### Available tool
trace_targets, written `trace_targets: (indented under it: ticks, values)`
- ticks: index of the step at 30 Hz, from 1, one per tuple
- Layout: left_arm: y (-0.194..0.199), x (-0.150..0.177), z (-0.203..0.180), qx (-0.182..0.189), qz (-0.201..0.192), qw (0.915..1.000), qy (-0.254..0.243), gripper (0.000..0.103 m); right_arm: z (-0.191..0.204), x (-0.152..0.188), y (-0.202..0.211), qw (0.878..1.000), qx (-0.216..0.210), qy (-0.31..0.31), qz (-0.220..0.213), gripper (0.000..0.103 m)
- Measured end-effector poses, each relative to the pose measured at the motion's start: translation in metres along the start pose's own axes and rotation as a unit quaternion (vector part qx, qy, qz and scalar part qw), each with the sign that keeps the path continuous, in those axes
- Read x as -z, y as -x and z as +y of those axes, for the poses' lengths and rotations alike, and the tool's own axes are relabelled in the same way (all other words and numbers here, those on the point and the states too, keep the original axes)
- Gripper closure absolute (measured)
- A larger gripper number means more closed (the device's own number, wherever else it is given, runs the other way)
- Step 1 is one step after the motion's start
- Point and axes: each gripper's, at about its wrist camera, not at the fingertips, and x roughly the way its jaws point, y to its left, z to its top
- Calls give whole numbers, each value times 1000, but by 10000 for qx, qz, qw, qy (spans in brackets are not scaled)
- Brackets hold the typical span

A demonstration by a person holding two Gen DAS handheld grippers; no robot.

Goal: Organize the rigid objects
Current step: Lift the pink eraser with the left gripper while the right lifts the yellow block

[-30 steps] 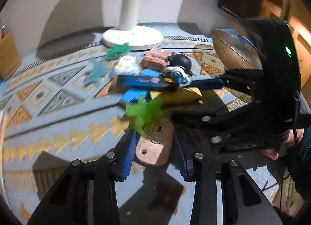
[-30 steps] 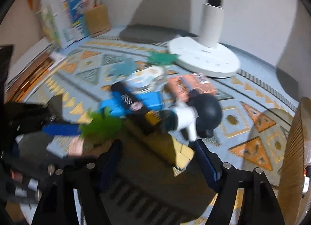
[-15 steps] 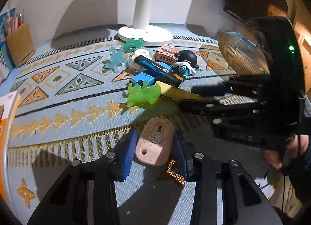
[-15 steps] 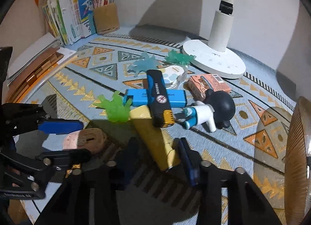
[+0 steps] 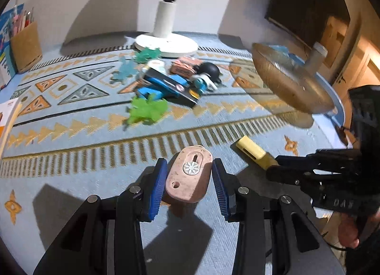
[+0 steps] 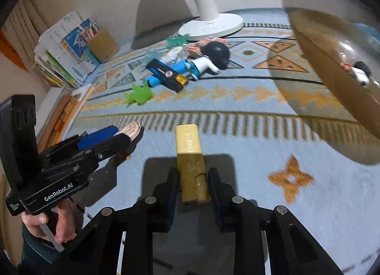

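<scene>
Gripped between the blue pads of the left gripper (image 5: 188, 166): a flat pink oval plastic case with a white flower emblem (image 5: 190, 177), lifted clear of the light-blue patterned rug (image 5: 71, 180), to judge by the shadow beneath it. Clamped narrow in the right gripper (image 6: 192, 175): a pale yellow rectangular stick-shaped box (image 6: 190, 153), pointing forward, with the jaws only just closed onto it. Seen side by side, both loads in the air near the front of the rug, well apart from the heap.

Judged as early in the task. Two items picked, neither set down. Left lying in a loose pile farther back: a black bar with a gold end (image 6: 166, 76) across a bright blue block (image 6: 166, 73), a black-and-white toy figure with a round dark head (image 6: 213, 57), a salmon-coloured small carton (image 5: 185, 67), a lime-green soft splat toy (image 5: 147, 111), two teal ones near the white round fan base (image 5: 166, 44).

Noted at the right: a ribbed amber translucent bowl (image 5: 292, 84), with what looked like a small figure (image 6: 358, 73) showing through its wall. Probably the collecting place, though not certain from these views. Remaining, on that reading: carry both items over, release, return for the heap piece by piece.
</scene>
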Motion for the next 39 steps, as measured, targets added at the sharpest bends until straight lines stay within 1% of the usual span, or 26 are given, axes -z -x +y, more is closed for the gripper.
trace_targets:
  ticks: [2, 4, 5, 6, 7, 8, 10, 11, 12, 14, 16, 19, 20, 22, 23, 25, 26, 28, 29, 31, 32, 34, 35, 36, 37, 39]
  values:
    - [-4, 3, -5, -230, 88, 9996, -134, 67, 14, 6, -1, 9987, 352, 370, 47, 78]
    - [-2, 5, -7, -290, 82, 9993, -206, 66, 26, 7, -3, 9959, 617, 653, 73, 73]
    - [-1, 6, -6, -282, 105, 9993, -204, 63, 30, 7, -4, 9951, 632, 750, 92, 60]
    - [0, 7, -6, -301, 112, 9993, -205, 57, 33, 7, -6, 9945, 613, 846, 100, 45]
    - [1, 9, -6, -312, 101, 9992, -221, 57, 38, 7, -9, 9929, 655, 987, 60, 43]
    - [1, 10, -5, -319, 104, 9991, -249, 57, 42, 8, -13, 9913, 731, 1097, 42, 43]
    - [2, 11, -5, -330, 94, 9991, -235, 60, 50, 10, -13, 9882, 814, 1294, -121, 50]
    - [2, 10, -4, -305, 102, 9993, -205, 63, 51, 11, -13, 9884, 754, 1308, -144, 61]
    - [2, 10, -4, -279, 95, 9993, -222, 68, 51, 12, -13, 9894, 661, 1284, -153, 76]
    - [3, 11, -7, -253, 74, 9993, -249, 68, 53, 13, -12, 9906, 544, 1238, -202, 77]
    - [9, 10, -9, -230, -72, 9993, -268, 69, 54, 15, -9, 9927, 403, 1106, -246, 78]
    - [33, 1, -10, -239, -460, 9985, -192, 69, 47, 13, 6, 9955, -59, 828, -463, 79]
    - [42, -3, -10, -238, -580, 9979, -177, 69, 46, 11, 13, 9955, -152, 757, -556, 81]
    - [56, -10, -13, -193, -778, 9966, -185, 69, 42, 4, 28, 9949, -276, 617, -745, 90]
    - [65, -16, -15, -144, -881, 9958, -208, 69, 40, 2, 34, 9946, -332, 572, -803, 92]
    - [73, -23, -20, -152, -969, 9948, -263, 69, 37, -2, 46, 9934, -355, 561, -937, 92]
    - [76, -27, -22, -198, -1001, 9943, -302, 69, 36, -3, 47, 9935, -272, 600, -928, 92]
    - [74, -29, -24, -260, -964, 9945, -312, 69, 31, -5, 41, 9946, -112, 708, -744, 92]
    - [74, -28, -24, -266, -941, 9948, -296, 69, 26, -4, 39, 9955, -176, 673, -647, 90]
    - [69, -22, -24, -248, -843, 9958, -244, 69, 11, -1, 35, 9966, -550, 480, -378, 89]
    - [68, -19, -24, -229, -813, 9962, -225, 69, 6, 1, 34, 9964, -671, 431, -284, 86]
    - [65, -14, -24, -154, -748, 9969, -193, 69, -1, 8, 31, 9961, -738, 484, -99, 73]
    - [62, -13, -26, -122, -719, 9971, -199, 68, -1, 10, 30, 9961, -685, 558, -42, 55]
    - [62, -12, -27, -119, -707, 9972, -216, 68, 1, 14, 29, 9961, -546, 688, -8, 44]
    - [62, -11, -30, -124, -697, 9972, -257, 68, 4, 19, 29, 9955, -435, 841, 17, 44]
    - [64, -10, -34, -147, -709, 9968, -352, 68, 13, 29, 26, 9921, -395, 1181, 169, 44]
